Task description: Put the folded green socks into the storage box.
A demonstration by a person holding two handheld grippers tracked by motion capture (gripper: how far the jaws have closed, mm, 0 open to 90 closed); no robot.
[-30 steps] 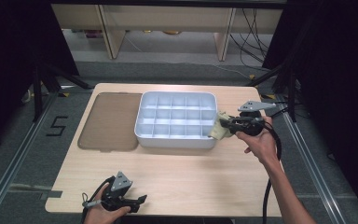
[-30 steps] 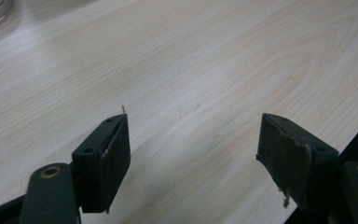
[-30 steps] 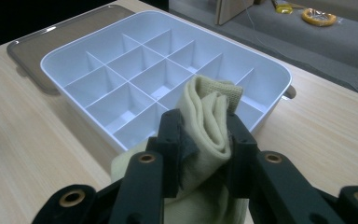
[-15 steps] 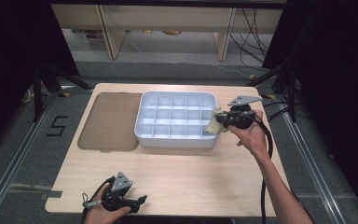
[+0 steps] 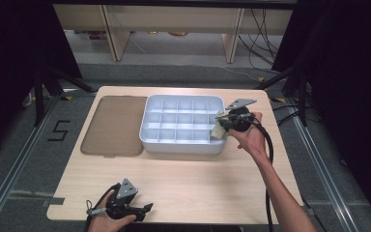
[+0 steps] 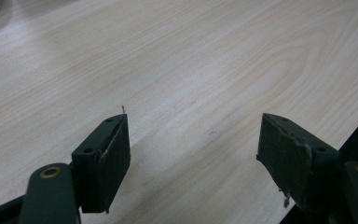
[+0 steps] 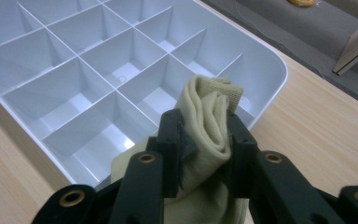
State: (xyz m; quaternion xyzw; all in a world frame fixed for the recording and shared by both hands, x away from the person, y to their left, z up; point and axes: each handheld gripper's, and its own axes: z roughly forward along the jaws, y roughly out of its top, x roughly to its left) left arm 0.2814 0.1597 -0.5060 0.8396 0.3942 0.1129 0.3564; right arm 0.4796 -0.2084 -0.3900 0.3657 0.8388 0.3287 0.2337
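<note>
In the high view, the right gripper [image 5: 221,126] is hanging over the right-hand edge of the white divided tray [image 5: 183,146], at about three o'clock from the tray's middle. Its jaws are pinching a folded pale yellow-green cloth [image 5: 218,132], which is sitting above the tray's rim near the front right corner compartment. The right hand [image 5: 249,137] is gripping the tool from the four o'clock side, with the forearm running down toward five o'clock. A brown flat lid [image 5: 113,124] is lying at nine o'clock from the tray, just beside it on the wooden table [image 5: 188,183]. The left gripper [image 5: 137,210] is resting at the table's front edge, at about seven o'clock from the tray and well apart from it, with the left hand [image 5: 107,220] wrapped around it.

In the left gripper view, the left gripper [image 6: 193,144] is standing with its jaws spread wide and nothing between them, bare table grain [image 6: 182,70] lying under them.

In the right gripper view, the right gripper [image 7: 206,140] is clamping the cloth [image 7: 209,116] between its two pads, the roll of fabric sticking up toward twelve o'clock and more of it bunching down at six o'clock. The tray [image 7: 270,65] is spreading from nine o'clock to one o'clock behind the cloth, its compartments bare, and the cloth is hovering over the compartments near the rounded corner.
</note>
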